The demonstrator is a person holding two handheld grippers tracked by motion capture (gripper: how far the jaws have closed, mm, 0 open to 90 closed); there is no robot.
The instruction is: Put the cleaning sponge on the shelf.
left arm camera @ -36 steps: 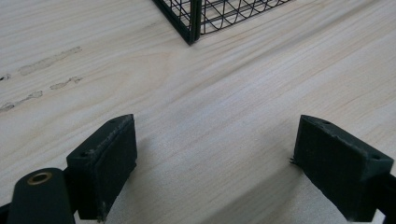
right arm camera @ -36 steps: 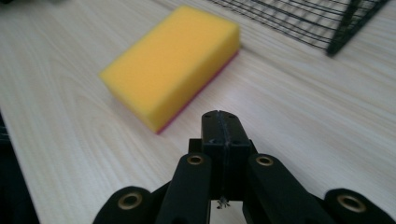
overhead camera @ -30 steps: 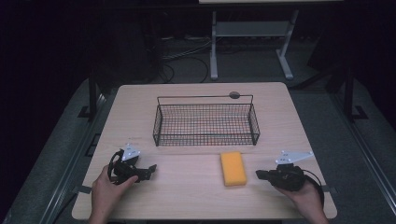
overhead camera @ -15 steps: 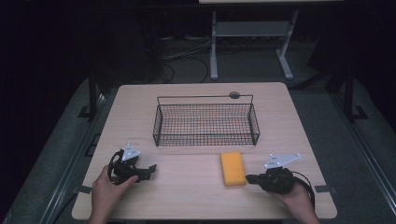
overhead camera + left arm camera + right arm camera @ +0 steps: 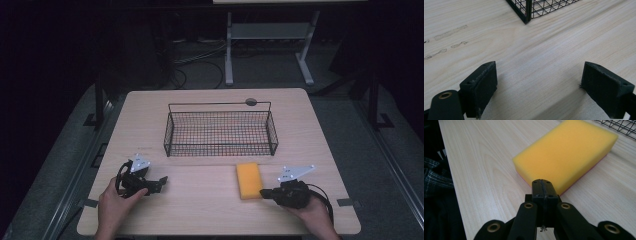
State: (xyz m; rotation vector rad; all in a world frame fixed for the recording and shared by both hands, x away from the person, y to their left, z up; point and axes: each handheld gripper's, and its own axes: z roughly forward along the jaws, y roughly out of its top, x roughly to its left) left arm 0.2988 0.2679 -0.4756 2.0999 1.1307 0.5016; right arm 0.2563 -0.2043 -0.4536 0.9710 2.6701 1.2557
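A pale wood surface [image 5: 200, 200] carries a black wire basket [image 5: 220, 131] set toward its far half, with nothing visible inside it. Just in front of the basket's right end lies a yellow sponge [image 5: 249, 180], flat on the wood, apart from the basket; the right gripper view shows a thin pink or red layer along its underside.

The left gripper [image 5: 159, 183] lies low at the near left of the surface, held in the person's left hand [image 5: 114, 204], well apart from the sponge. In the left gripper view its jaws stand wide apart with only bare wood between them, and the basket's near corner [image 5: 526, 11] shows ahead. A few faint smudges mark the wood [image 5: 449, 32] to one side.

The right gripper [image 5: 265, 193] rests at the near right, in the right hand [image 5: 311, 212], its tip just beside the sponge's near right corner. In the right gripper view the jaws are pressed together, holding nothing, pointing at the sponge [image 5: 566, 157].

No writing or brand can be read on anything here.
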